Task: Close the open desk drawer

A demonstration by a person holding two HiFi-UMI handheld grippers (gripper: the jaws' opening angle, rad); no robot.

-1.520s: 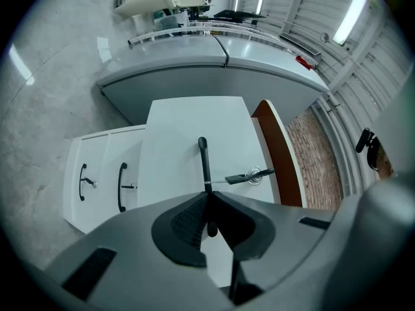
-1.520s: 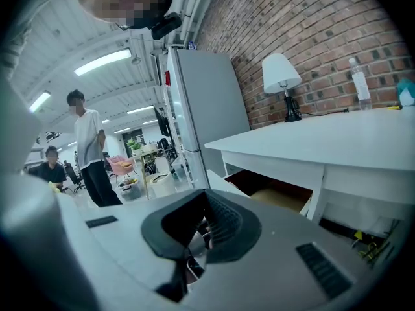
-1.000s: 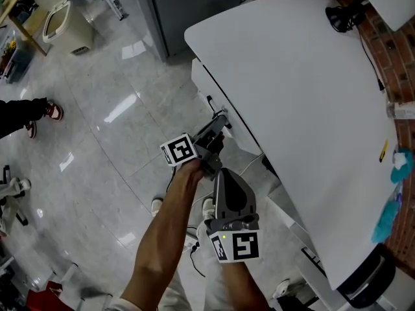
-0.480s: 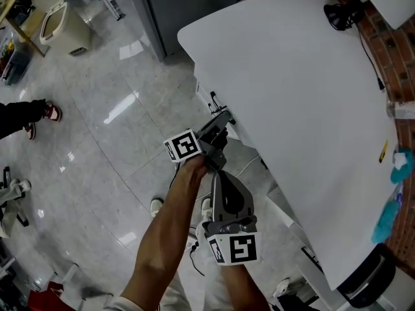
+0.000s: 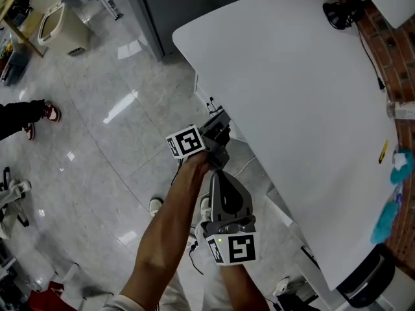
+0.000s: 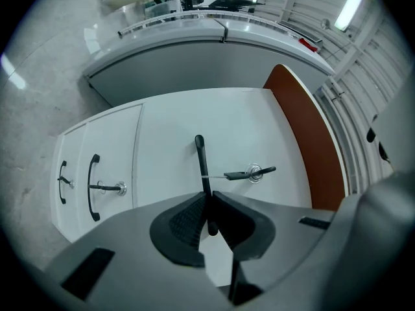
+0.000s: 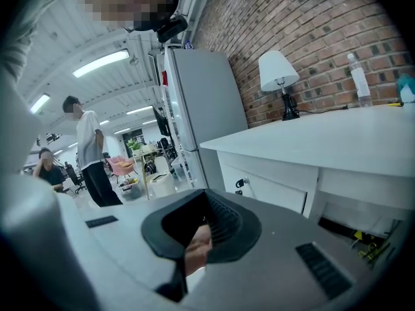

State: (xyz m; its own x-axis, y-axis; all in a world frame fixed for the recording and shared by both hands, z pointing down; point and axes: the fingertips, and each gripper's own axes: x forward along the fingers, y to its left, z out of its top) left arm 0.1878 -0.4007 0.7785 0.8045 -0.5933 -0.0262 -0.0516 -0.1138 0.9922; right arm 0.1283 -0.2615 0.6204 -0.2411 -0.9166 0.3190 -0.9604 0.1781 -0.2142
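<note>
**Drawer close: left gripper on handle, push in hand**

The white flat drawer front (image 6: 246, 135) sits under the near edge of the white desk top (image 5: 292, 96), at the desk's left end. Its black bar handle (image 6: 201, 161) is clamped between the ribbed pads of the left gripper (image 6: 209, 203), jaws narrow and pinching the bar near its lower end. A silver key (image 6: 249, 173) sticks out of the lock just beside the handle. Two neighbouring white drawer fronts (image 6: 110, 167) with matching handles lie alongside. How far the drawer stands out is not clear; it looks near home.

The right gripper (image 7: 201, 222) idles behind the left hand, tips drawn together on nothing.

Step in hand, my reading: push straight along the runners, gripper level, no twist on the bar. Keep clear of the key. Ease off near the stop, then release.

Writing: none legible. The marker cube (image 5: 188, 141) on each gripper carries only black-and-white patterns. The clear plastic bottle (image 7: 357, 76) has a label too small to read.
</note>
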